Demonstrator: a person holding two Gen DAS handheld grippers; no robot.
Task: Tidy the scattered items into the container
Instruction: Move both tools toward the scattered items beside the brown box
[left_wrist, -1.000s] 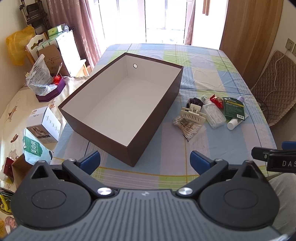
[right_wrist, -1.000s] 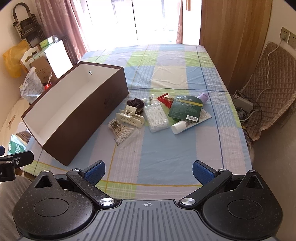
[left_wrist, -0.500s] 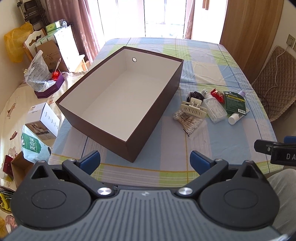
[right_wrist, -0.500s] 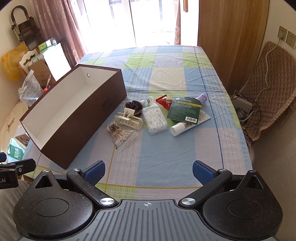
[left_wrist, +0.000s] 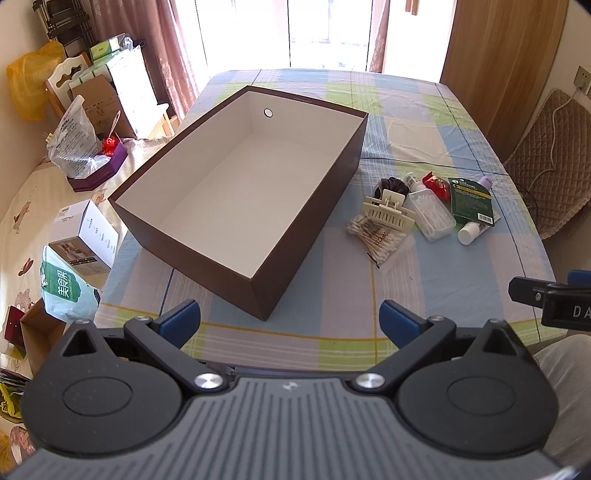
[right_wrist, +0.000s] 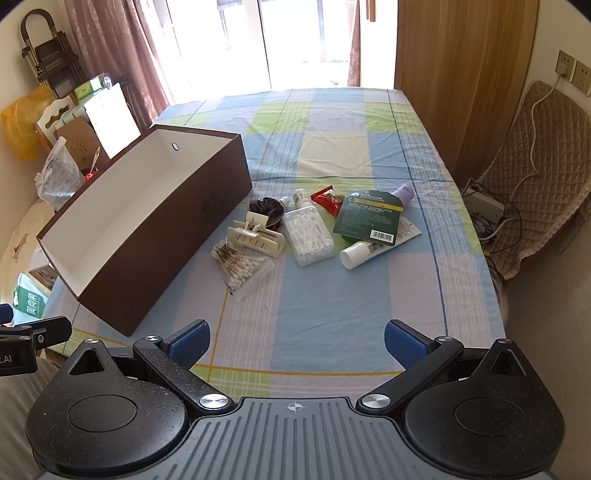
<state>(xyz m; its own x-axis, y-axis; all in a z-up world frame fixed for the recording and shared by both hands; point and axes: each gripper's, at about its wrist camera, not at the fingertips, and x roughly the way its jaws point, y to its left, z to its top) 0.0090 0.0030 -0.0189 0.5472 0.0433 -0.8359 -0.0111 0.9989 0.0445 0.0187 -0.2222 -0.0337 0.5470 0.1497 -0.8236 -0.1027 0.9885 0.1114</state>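
Left gripper (left_wrist: 289, 320) jaws wide and empty, right gripper (right_wrist: 297, 342) likewise, both above the checked tablecloth (right_wrist: 332, 306), brown box (left_wrist: 236, 192) ahead on it — white inside, bare — toiletries heap (right_wrist: 314, 227) just beside its right wall, cotton swabs (right_wrist: 242, 265) nearest.

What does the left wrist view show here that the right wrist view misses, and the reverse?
Only the left wrist view shows the brown box's whole white floor, bare, plus a white carton beside the table. Only the right wrist view shows the wall sockets and the dark print on the box's side. Both show the cluster of items beside the box, including the hair clip and cotton swabs, and open, empty tongs.
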